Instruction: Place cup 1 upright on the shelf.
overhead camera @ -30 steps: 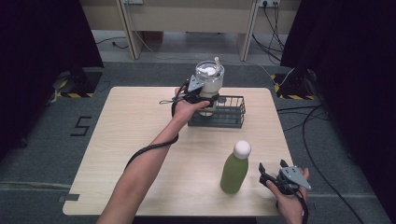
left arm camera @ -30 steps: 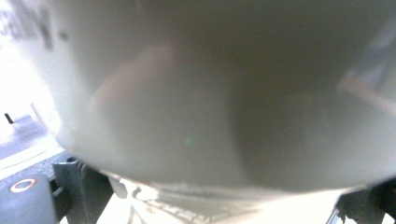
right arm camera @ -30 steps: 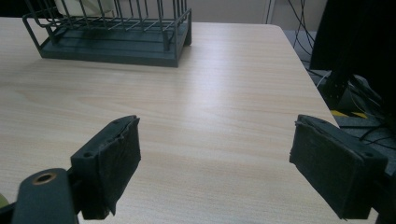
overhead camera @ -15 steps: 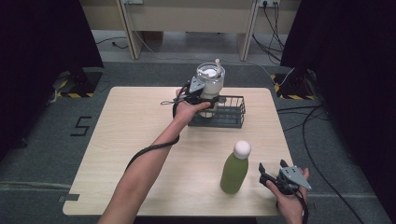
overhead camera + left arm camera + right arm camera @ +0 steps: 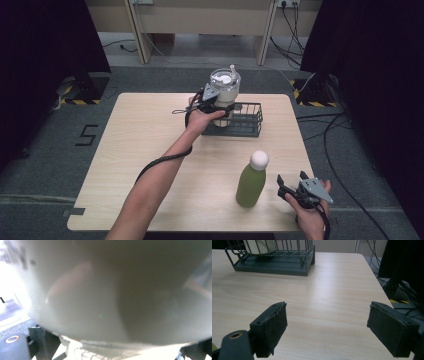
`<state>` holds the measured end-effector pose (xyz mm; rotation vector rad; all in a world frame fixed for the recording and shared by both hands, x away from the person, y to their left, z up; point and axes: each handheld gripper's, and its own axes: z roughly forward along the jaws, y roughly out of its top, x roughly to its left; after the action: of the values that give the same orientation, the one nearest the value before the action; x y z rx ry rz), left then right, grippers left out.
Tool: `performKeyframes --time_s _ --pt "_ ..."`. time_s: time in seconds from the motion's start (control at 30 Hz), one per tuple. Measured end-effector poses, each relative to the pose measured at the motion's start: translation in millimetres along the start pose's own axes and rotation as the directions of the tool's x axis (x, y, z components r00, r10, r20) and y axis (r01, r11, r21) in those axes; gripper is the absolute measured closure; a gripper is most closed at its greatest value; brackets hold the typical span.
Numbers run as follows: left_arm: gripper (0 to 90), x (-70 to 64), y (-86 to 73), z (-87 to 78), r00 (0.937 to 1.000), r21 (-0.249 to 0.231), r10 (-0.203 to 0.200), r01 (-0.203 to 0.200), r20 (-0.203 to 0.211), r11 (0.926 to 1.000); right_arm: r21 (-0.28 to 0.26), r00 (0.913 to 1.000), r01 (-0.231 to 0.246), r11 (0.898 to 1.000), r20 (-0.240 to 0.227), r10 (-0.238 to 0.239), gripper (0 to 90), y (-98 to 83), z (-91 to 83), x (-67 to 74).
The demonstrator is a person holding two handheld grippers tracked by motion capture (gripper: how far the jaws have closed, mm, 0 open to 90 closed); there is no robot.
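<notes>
Cup (image 5: 224, 92) stands upright, long axis vertical, lid and straw on top, at the near-left end of the wire rack (image 5: 250, 122); whether its base rests on the rack floor or hangs just above it cannot be told. The left gripper (image 5: 212, 100) is against the cup's side. In the left gripper view the pale cup wall (image 5: 105, 290) sits right in front of the camera, blurred, with the jaws dark at the bottom corners on either side of it, clamped on the cup as far as the high view shows. Something white fills the cup under its clear lid. The rest of the rack, to the right of those jaws, holds nothing.

The right gripper (image 5: 292, 187) rests at the near right corner of the worktop (image 5: 150, 135), its jaws apart with bare wood between them (image 5: 327, 327). A green bottle (image 5: 251, 180) stands upright just left of those jaws, white cap up, not touching them. The rack lies well ahead of them.
</notes>
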<state>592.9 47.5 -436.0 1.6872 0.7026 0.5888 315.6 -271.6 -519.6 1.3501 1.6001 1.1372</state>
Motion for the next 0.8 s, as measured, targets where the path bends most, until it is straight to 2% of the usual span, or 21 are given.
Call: performKeyframes --time_s 0.27,0.57,0.8 --pt "8.6 0.3 -2.5 -1.3 0.9999 -0.012 -0.004 0.004 0.014 0.9999 0.002 1.0000 0.007 1.000 -0.003 -0.007 15.8 -0.1 -0.3 0.6" --pt "6.4 -2.0 -2.7 -4.3 0.9998 -0.023 0.022 -0.022 0.003 0.9995 0.005 0.9999 0.007 1.000 -0.007 -0.007 15.7 0.0 -0.1 0.5" --pt "3.7 -2.3 1.5 -13.5 0.9991 -0.048 0.040 -0.040 -0.013 0.9981 0.009 0.9999 0.014 1.000 -0.009 -0.014 15.7 0.1 0.3 1.2"
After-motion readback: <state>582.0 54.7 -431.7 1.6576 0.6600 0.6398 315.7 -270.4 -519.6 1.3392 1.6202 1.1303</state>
